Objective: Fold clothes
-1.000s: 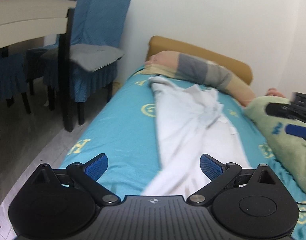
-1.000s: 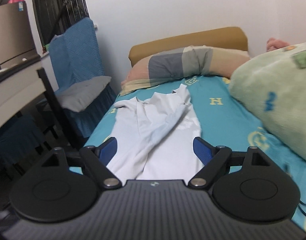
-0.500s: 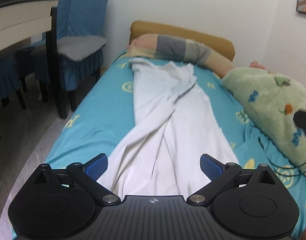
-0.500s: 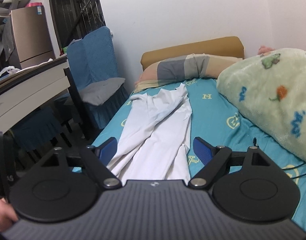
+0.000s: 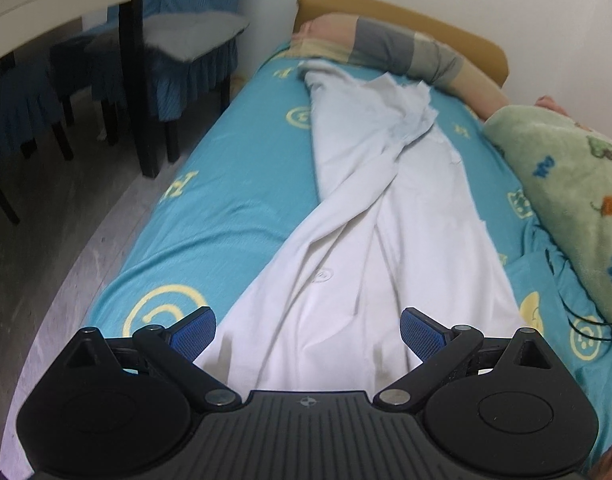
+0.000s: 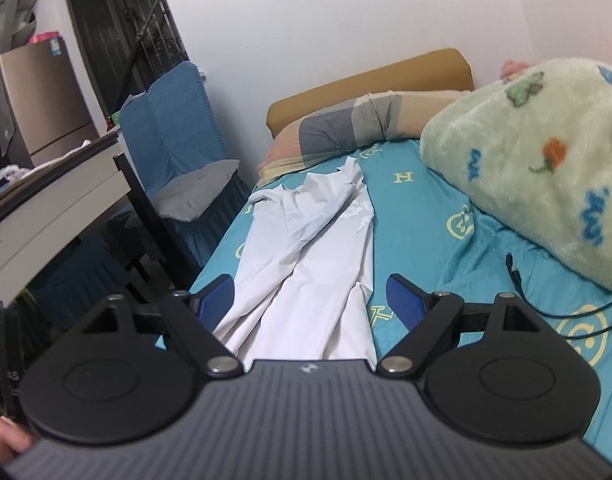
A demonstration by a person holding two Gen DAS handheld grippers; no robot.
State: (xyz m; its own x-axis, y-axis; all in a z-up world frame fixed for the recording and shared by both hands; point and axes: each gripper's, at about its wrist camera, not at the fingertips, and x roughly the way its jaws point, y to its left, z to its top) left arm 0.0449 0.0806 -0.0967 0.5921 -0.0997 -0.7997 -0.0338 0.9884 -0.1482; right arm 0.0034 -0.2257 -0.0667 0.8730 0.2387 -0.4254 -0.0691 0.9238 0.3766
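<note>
A bed covered with a turquoise sheet [image 5: 226, 184] printed with yellow letters and round faces fills the middle of both views, set against a plain white wall. Along the middle of that sheet lies a white garment [image 5: 369, 216], stretched lengthwise from near the head of the bed down toward the cameras, with its cloth bunched in long folds and its collar end crumpled at the far end; in the right wrist view the same white garment [image 6: 306, 256] runs up the sheet's left half. At the head of the bed, just beyond the garment, a striped bolster pillow [image 5: 401, 50] in peach, grey and tan lies across the sheet before a mustard headboard [image 5: 409, 16]. On the right side of the bed, beside the garment, a pale green fleece blanket [image 6: 545, 160] with small cartoon prints is heaped, and a thin black cable [image 6: 545, 296] trails over the sheet below it. Off the bed's left side stand chairs in blue covers [image 6: 174, 120], one bearing a grey cushion [image 5: 194, 32], next to a white table edge. The left gripper [image 5: 307, 336] hovers over the near end of the garment with its blue-padded fingers spread wide and nothing between them. The right gripper [image 6: 309, 300] likewise has its fingers wide apart above the garment's near end.
</note>
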